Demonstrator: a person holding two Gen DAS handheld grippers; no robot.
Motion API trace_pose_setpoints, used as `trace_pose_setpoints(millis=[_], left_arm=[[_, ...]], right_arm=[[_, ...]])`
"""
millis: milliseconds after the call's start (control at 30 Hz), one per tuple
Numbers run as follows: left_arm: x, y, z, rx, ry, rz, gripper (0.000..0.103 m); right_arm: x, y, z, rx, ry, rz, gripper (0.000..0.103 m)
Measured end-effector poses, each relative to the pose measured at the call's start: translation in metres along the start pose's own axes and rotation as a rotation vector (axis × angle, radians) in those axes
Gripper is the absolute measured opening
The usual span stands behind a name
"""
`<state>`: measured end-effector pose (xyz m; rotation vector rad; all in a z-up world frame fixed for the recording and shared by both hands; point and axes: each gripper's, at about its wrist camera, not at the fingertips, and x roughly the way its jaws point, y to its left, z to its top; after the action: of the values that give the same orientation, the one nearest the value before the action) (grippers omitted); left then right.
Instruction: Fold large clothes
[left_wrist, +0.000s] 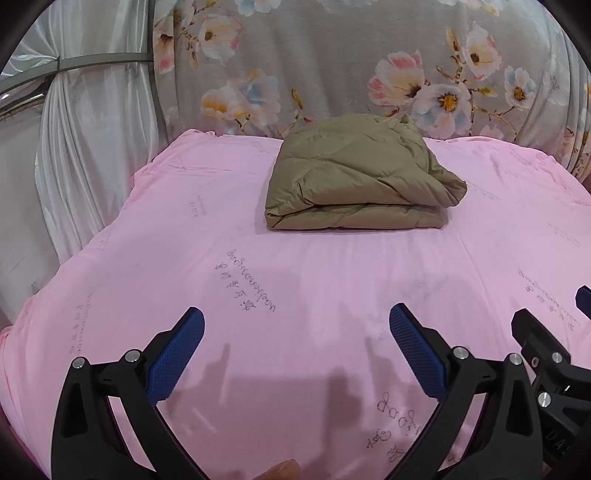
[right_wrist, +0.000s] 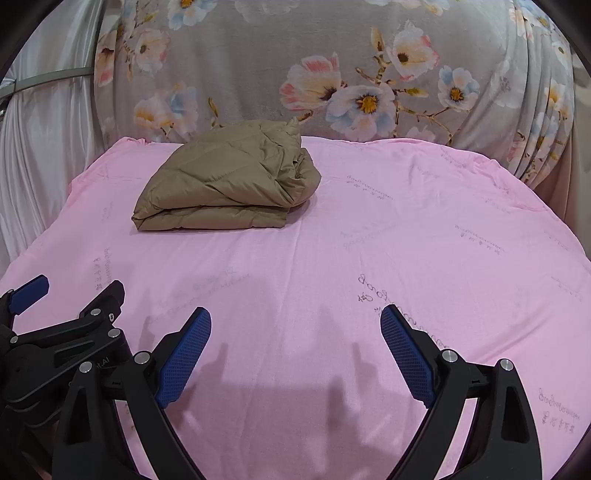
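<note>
Item: tan quilted jacket (left_wrist: 360, 173) — folded into a thick, squarish bundle, lying on the pink sheet (left_wrist: 295, 266) toward the far edge, near the floral drape (left_wrist: 332, 62) behind. Its layered fold edge faces me; its right side is lumpier, with loose folds.

Item: my left gripper (left_wrist: 295, 354) — jaws spread wide, holding nothing, hovering above the near part of the sheet. Blue pads (left_wrist: 177, 354) face inward.

Item: my right gripper (right_wrist: 295, 354) — jaws likewise spread, holding nothing, just beside the left one; each shows at the edge of the other's view.

Open room: a broad bare stretch of pink sheet lies between my jaws and the bundle, and more to its right in the right wrist view. To its left, less sheet before the edge.

Edges: white curtain (left_wrist: 92, 147) hangs past the sheet's left edge; the floral drape closes the far side.
</note>
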<state>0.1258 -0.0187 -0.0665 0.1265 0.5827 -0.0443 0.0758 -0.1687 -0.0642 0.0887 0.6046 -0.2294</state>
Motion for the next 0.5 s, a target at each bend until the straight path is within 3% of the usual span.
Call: trace_pose_setpoints(millis=[500], left_arm=[[0.0005, -0.0002, -0.0005, 0.002, 0.001, -0.001, 0.098]], right_arm=[[0.0003, -0.0008, -0.0004, -0.002, 0.000, -0.002, 0.091]])
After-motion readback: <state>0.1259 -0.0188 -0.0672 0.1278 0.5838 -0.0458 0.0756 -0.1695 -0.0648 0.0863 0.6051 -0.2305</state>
